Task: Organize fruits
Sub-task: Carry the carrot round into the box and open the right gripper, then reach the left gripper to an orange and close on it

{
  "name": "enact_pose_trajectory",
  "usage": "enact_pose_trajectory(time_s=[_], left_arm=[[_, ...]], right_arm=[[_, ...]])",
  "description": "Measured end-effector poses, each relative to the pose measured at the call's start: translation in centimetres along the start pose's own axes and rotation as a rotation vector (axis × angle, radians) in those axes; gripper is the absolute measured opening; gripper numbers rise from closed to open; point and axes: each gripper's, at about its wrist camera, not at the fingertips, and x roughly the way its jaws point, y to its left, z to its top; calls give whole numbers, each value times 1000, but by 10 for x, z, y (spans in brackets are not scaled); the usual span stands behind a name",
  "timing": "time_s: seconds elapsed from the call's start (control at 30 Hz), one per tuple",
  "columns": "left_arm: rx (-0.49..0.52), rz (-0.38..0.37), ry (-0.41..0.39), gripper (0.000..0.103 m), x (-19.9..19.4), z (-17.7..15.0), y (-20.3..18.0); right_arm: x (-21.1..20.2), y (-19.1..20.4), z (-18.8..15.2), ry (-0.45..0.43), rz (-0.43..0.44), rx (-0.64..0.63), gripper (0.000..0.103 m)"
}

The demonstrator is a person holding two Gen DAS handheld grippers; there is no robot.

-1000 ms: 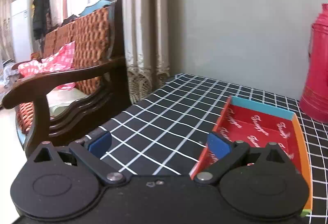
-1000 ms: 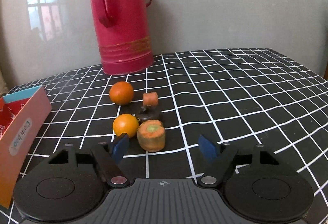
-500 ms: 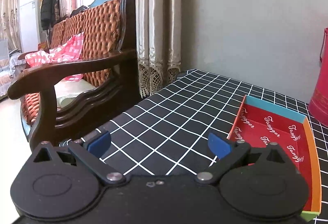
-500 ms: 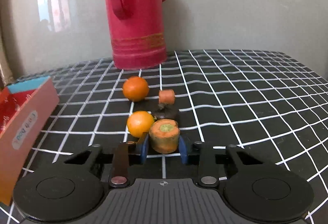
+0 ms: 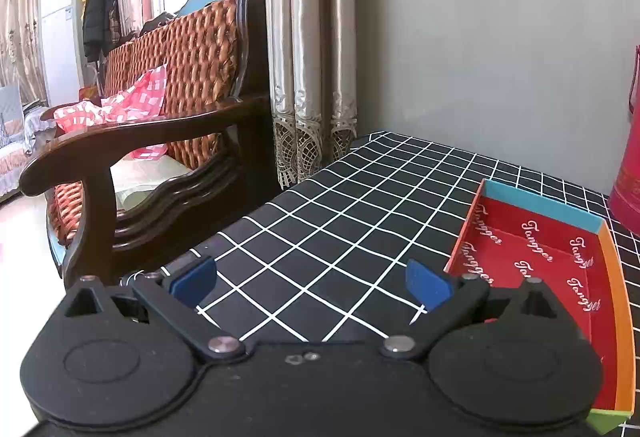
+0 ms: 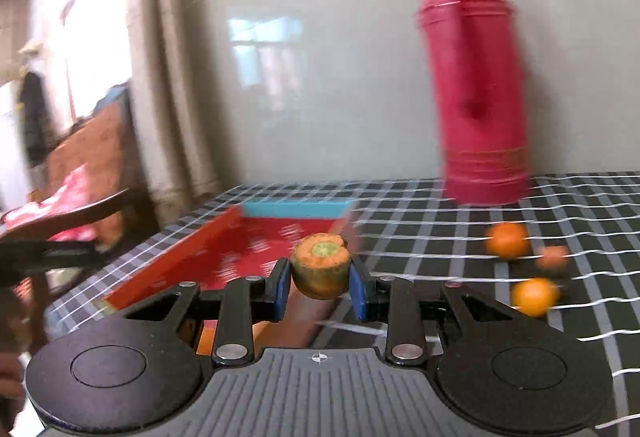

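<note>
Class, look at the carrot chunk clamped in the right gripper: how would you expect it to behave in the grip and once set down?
The carrot chunk looks stiff: the right gripper pinches its sides with no visible denting. Its curved flanks offer little contact, so it may twist or slip. Set on its side in the red tray it would probably roll; on a cut face it should sit steady.

The right gripper [image 6: 320, 287] sits at lower centre of its view, its jaws having just closed; the blue pads [image 6: 282, 287] press both sides of a carrot stub [image 6: 320, 265] held between them. The left gripper [image 5: 310, 283] fills the bottom of its view, jaws spread wide with nothing between the pads.
</note>
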Motion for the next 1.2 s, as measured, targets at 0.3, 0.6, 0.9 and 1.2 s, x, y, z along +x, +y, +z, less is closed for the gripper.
enact_pose_trajectory(time_s=[0.3,0.6,0.9,1.2], left_arm=[[13,-2,-2,95,-1,-1,-4],[15,-12,-4,95,-2,0,-9],[76,-103,-43,95,-20,-4,-48],[234,-355,-118,95,-62,-25,-131]], right_arm=[[31,48,-8,55,69,-73,31],[26,36,-7,34,4,-34,36],[-19,-26,2,-79,-312,127,99],[-72,-77,-1,-149,-788,197,103]])
